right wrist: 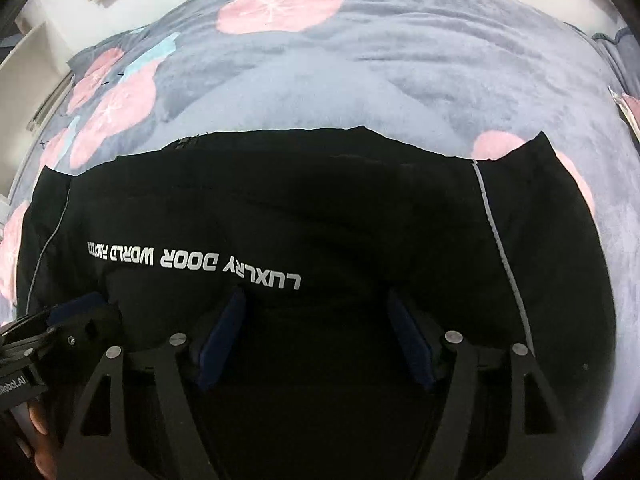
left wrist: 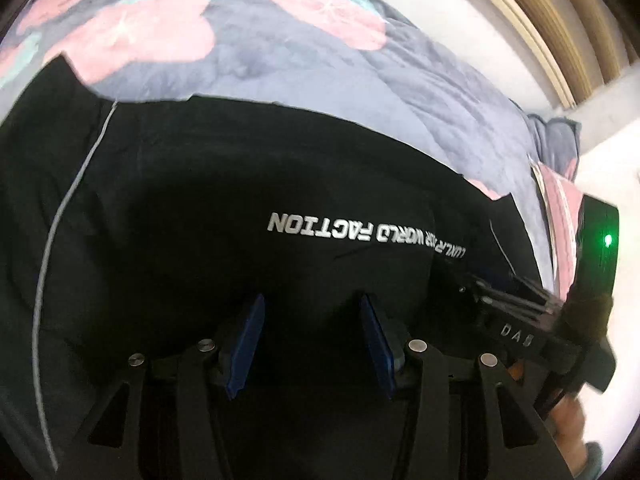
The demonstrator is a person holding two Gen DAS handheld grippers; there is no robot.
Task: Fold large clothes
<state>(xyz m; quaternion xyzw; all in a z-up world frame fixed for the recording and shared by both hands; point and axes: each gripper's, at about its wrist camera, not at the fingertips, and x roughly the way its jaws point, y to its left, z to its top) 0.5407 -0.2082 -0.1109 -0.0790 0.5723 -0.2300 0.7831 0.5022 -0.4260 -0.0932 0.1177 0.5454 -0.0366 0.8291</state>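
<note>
Both my grippers, left (left wrist: pixel 312 344) and right (right wrist: pixel 316 340), hover with jaws released over the black garment (right wrist: pixel 320 208) on the bed (right wrist: pixel 360 80); pinching several layers could skew my fold.

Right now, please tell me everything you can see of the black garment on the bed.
The black garment is a large, soft-looking piece spread fairly flat on the grey blanket with pink circles. White lettering runs across it, upside down in both views. A thin pale line runs down each side. Its far edge is nearly straight. Both grippers are above it with open jaws; no contact is visible.
</note>
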